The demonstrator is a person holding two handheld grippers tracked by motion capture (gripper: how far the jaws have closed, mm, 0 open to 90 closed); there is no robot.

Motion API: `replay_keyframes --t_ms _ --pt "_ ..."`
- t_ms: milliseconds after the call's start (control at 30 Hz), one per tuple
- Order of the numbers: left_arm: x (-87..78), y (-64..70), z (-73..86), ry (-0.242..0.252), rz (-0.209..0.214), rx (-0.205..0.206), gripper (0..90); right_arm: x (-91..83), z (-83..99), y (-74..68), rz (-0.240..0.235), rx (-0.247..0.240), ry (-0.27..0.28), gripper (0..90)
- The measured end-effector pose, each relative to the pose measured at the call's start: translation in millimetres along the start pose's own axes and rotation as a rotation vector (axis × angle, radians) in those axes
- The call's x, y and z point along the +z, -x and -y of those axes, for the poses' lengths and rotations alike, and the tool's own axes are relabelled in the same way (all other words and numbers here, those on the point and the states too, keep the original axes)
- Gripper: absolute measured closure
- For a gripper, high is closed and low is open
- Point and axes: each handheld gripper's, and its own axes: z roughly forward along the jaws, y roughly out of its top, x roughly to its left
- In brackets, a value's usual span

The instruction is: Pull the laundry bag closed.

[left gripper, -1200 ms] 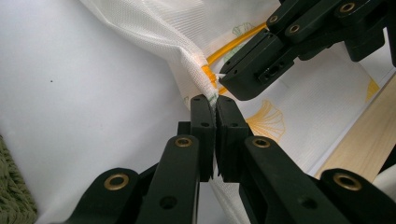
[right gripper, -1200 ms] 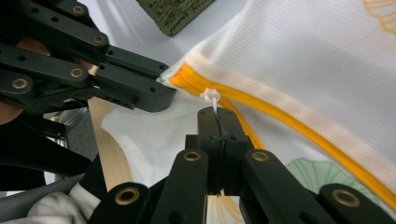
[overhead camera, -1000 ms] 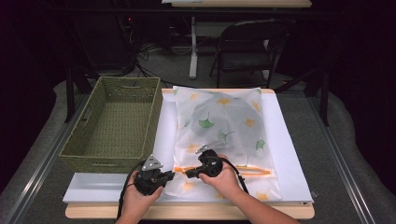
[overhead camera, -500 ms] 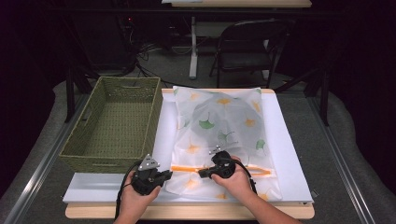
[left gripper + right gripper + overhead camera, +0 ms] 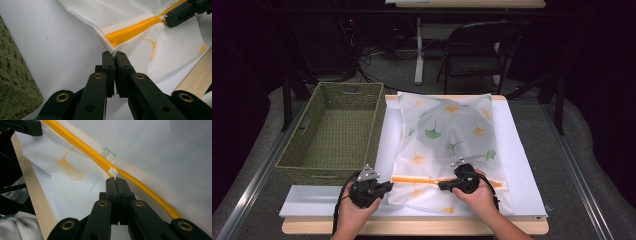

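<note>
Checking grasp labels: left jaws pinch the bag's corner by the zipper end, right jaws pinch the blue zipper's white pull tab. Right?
Not quite: the zipper is orange, not blue, as the right gripper view shows. The rest holds: the left gripper pinches the mesh bag at its corner by the zipper end, and the right gripper is shut on the white pull tab.

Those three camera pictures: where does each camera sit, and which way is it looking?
High view: above the person's side, looking forward and down on the table; both hands and forearms show.
Left gripper view: rides the left tongs, facing the mesh bag corner; its black jaws show.
Right gripper view: rides the right tongs, facing the white zipper pull.
Shared: the orange zipper.
</note>
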Motion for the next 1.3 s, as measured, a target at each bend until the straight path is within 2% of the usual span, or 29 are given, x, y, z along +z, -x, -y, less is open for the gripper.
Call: replay_keyframes --t_ms 67,133,200,367,567,967,1300 --pt "-0.9 -1.0 0.0 -0.003 -0.005 -0.003 87.4 -6.5 3.8 4.4 0.009 0.029 0.01 90.0" --pt "-1.0 -1.0 -0.1 -0.004 -0.008 -0.005 87.5 -7.5 4.7 6.9 0.008 0.022 0.016 90.0" --pt "-1.2 -1.1 -0.4 -0.009 -0.015 -0.001 87.5 -13.7 8.1 11.1 0.019 0.044 0.017 90.0" --pt "-2.2 -2.0 -0.8 -0.009 -0.031 -0.01 87.5 -22.6 15.5 16.5 0.038 0.065 0.029 90.0" --pt "-2.4 -2.7 -0.8 -0.005 -0.029 -0.014 87.5 -36.7 24.8 25.1 0.076 0.076 0.034 90.0" --pt "-1.8 -4.4 0.1 -0.013 -0.026 -0.021 87.4 -63.7 47.4 46.2 0.128 0.143 0.064 90.0" --pt "-1.6 -4.4 0.3 -0.012 -0.029 -0.026 87.5 -83.4 62.6 57.3 0.183 0.183 0.084 90.0"
